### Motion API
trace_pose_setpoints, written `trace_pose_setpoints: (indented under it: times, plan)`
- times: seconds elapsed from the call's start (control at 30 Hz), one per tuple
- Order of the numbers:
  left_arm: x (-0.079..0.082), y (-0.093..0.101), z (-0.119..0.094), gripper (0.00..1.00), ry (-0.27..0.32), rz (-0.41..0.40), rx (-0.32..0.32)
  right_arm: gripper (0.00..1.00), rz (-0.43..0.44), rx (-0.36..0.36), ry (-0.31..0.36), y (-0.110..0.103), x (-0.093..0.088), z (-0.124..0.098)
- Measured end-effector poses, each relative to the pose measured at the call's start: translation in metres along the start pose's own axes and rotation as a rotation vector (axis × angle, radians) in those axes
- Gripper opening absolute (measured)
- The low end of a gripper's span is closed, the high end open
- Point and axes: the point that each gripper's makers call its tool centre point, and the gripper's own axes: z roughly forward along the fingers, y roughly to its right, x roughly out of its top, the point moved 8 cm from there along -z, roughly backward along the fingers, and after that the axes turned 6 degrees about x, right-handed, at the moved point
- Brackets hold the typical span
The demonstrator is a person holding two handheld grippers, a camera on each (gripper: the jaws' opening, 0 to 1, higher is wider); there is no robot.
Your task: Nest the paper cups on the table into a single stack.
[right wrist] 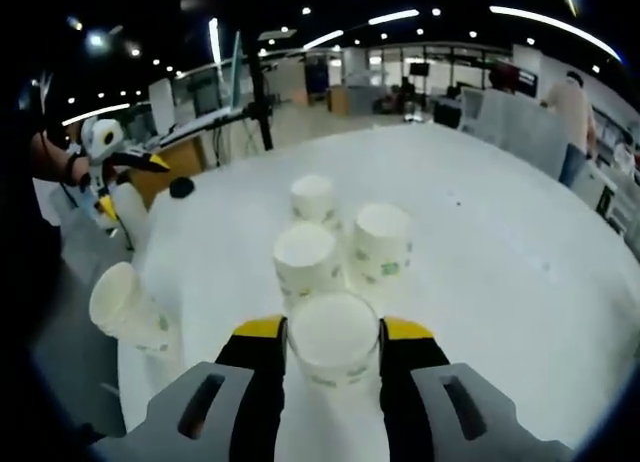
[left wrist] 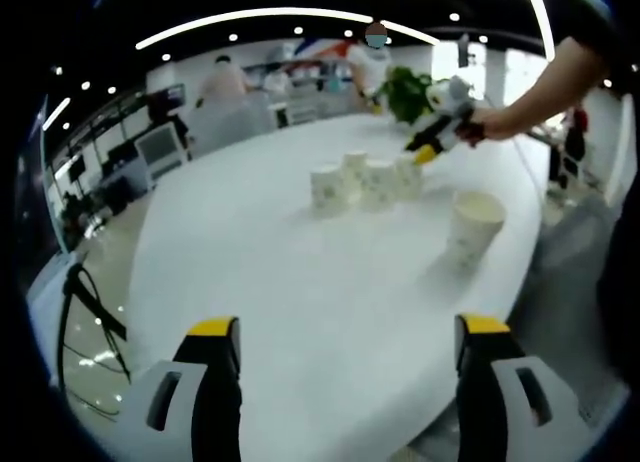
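Right now the right gripper [right wrist: 333, 354] clasps a thin white paper cup [right wrist: 333, 344], nearest of four clustered mid-counter [right wrist: 500, 242]; it would crush easily, so grip the wall gently. Left gripper [left wrist: 345, 352] gapes wide.

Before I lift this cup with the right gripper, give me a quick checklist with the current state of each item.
1. Right gripper jaws on both sides of the nearest cup: ok.
2. Grip firm enough to lift: cannot tell.
3. Three other cups, including the middle cup, upside down and close ahead, risk of a bump: not ok.
4. Left gripper open and holding nothing: ok.
5. Tilted cup apart from the cluster, mouth up: ok.
6. White table bare near the left gripper: ok.
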Motion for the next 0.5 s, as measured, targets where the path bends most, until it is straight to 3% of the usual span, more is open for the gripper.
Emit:
trace_pose_setpoints:
  times: [0.5]
  plan:
    - [-0.001,0.001,-0.001,0.86,0.004,0.006,-0.005,0.33,0.005,-0.019,0.008,-0.001,0.003,-0.014]
